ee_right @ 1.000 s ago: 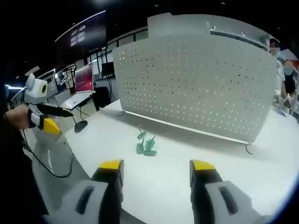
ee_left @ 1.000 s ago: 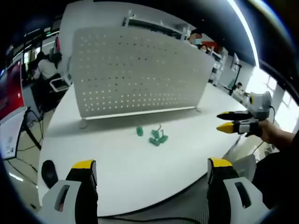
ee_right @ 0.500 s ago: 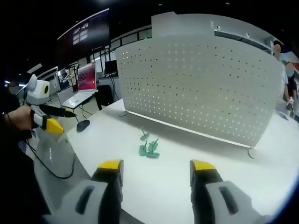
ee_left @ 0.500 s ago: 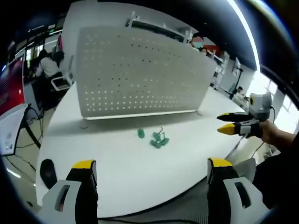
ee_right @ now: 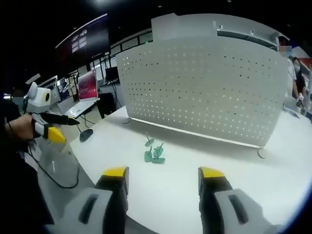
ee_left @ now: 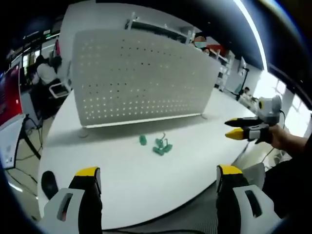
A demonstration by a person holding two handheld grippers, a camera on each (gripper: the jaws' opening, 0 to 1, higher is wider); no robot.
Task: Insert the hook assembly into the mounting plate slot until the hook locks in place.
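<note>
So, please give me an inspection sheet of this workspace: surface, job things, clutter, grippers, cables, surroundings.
Surface: white table, mostly bare.
Job things: green hooks lying loose in a small cluster in front of the pegboard, which stands upright on feet; none inserted.
Clutter: dark mouse near the table edge.
Grippers: left gripper and right gripper open, empty, short of the hooks.
Cables: one cable hanging off the table.
Surroundings: office, laptop, people behind.

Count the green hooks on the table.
3 visible: one lying apart, two clustered beside it, before the pegboard. The cluster may hide more.
</note>
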